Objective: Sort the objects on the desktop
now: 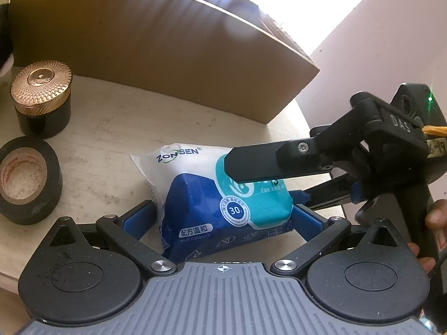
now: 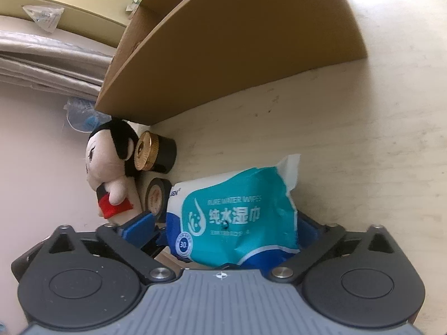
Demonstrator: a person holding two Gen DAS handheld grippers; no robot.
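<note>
A blue, teal and white pack of wet wipes (image 1: 212, 203) lies on the pale table (image 1: 111, 128). My left gripper (image 1: 223, 220) has its blue pads on both sides of the pack's near end. My right gripper (image 1: 251, 184) comes in from the right, one black finger (image 1: 251, 167) over the pack and one below. In the right wrist view the pack (image 2: 237, 217) sits between the right gripper's (image 2: 226, 229) blue pads. Both grippers hold the pack.
A large cardboard box (image 1: 156, 42) stands behind the pack. A black jar with a gold lid (image 1: 42, 97) and a roll of black tape (image 1: 28, 178) sit at the left. A plush doll (image 2: 111, 167) lies beside them in the right wrist view.
</note>
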